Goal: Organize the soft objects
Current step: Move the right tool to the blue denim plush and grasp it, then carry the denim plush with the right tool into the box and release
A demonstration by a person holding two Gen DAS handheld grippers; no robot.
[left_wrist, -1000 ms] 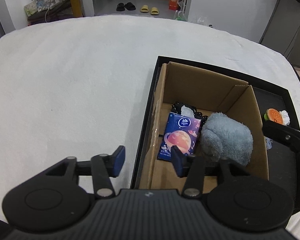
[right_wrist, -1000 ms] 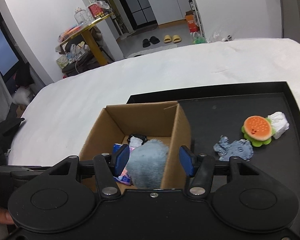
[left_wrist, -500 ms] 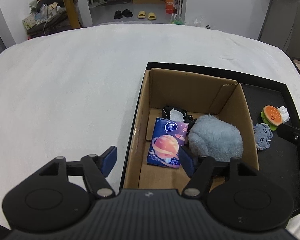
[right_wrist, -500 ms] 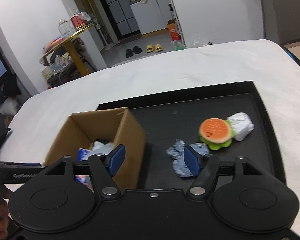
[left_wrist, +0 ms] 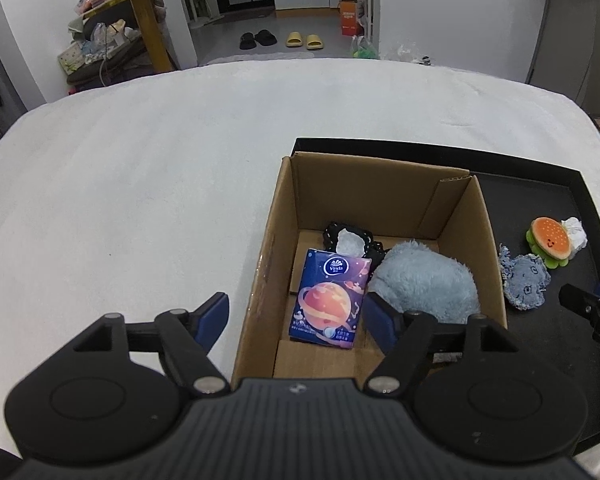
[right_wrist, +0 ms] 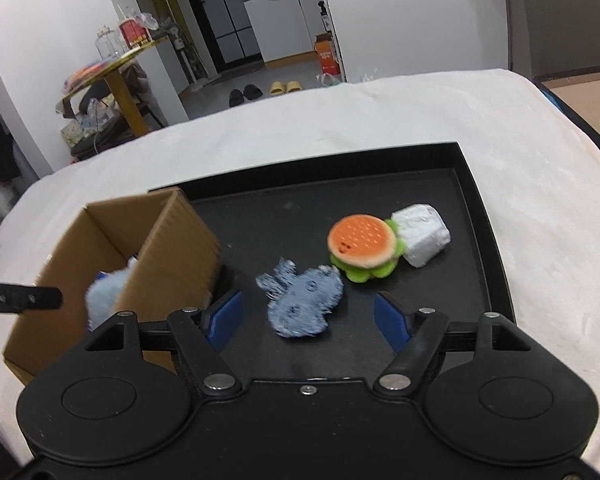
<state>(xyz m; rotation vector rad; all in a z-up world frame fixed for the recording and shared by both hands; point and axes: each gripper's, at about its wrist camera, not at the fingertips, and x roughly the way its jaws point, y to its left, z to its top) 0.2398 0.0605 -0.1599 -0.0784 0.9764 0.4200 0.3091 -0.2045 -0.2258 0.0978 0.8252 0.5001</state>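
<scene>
The right gripper hung just above the blue denim toy, its jaws opening and empty, probably to take it. This toy lay beside the cardboard box. The left gripper, also opening and empty, hovered over the box.

Cardboard box wall hides most of the fluffy blue plush

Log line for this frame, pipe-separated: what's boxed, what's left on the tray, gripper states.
boxed: tissue pack, grey plush | on tray: denim toy, burger plush, white wad | left gripper opening, empty | right gripper opening, empty, over denim toy
</scene>
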